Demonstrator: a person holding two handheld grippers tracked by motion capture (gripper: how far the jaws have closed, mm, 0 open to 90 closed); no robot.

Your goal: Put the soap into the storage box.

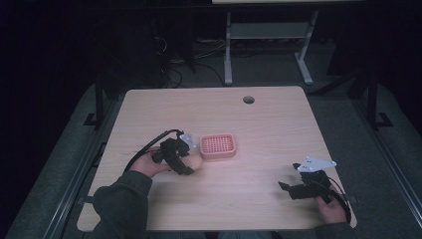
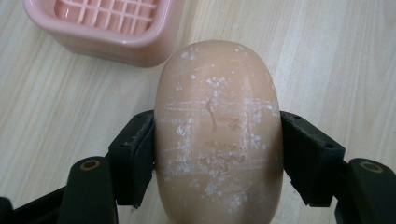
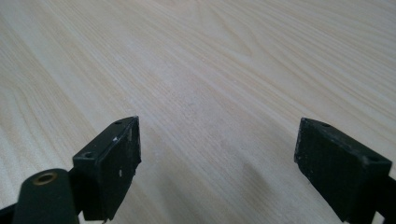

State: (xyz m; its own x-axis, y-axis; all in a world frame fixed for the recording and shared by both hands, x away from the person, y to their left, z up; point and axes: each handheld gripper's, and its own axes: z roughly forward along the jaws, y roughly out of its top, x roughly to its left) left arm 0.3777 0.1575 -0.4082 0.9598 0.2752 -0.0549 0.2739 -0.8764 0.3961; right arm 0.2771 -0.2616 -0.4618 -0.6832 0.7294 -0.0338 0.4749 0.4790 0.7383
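A peach-coloured oval soap bar (image 2: 217, 135) with white scuffs sits between the jaws of my left gripper (image 2: 217, 156), and both pads press its sides. In the high view this left gripper (image 1: 188, 162) is left of centre with the soap (image 1: 195, 162) poking out beside it. A pink soap dish (image 1: 217, 146) with a grid top lies just beyond, its corner (image 2: 107, 28) close ahead of the soap. My right gripper (image 1: 284, 188) hovers near the table's front right with its jaws wide apart, and nothing lies between the right fingertips (image 3: 217, 158).
The light wooden table (image 1: 259, 124) has a round cable hole (image 1: 248, 99) near its far edge. A white desk frame (image 1: 268, 35) stands on the floor beyond. Bare wood lies between the two grippers.
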